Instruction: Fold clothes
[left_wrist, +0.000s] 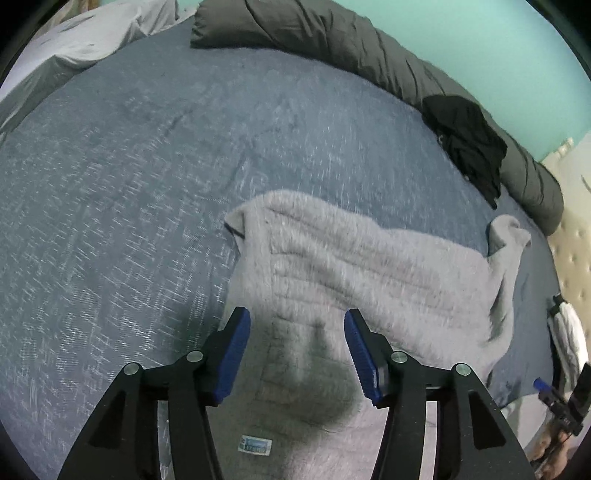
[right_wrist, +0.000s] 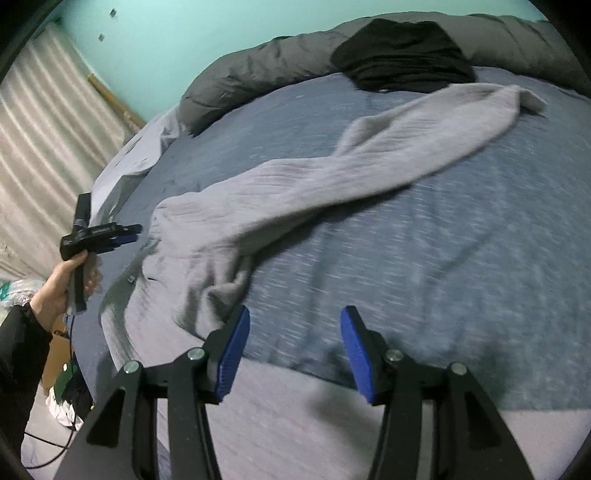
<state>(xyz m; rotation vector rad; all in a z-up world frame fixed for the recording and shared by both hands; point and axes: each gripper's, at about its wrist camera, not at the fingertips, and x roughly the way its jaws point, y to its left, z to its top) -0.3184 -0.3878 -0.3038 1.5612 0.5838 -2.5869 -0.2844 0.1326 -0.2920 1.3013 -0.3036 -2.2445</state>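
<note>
Jaws of left gripper (left_wrist: 297, 332) spread wide, empty, hovering over the grey sweater (left_wrist: 362, 266) near its labelled edge. Jaws of right gripper (right_wrist: 293, 332) likewise spread, gripping nothing, poised just off the sweater's bunched near fold. Sweater sprawled on the blue bed (left_wrist: 129, 184), body rumpled, one sleeve (right_wrist: 424, 140) stretched away toward the black garment (right_wrist: 402, 55) resting against the dark rolled duvet (left_wrist: 332, 37). Not folded as it lies. For a neat fold, probably best to pinch hem or shoulder corners, pull the cloth flat, then bring the sleeve across the body. Person's hand (right_wrist: 70, 284) seen beside the sweater, wrapped round the left gripper's handle, wrist raised, tool levelled at the sweater.
</note>
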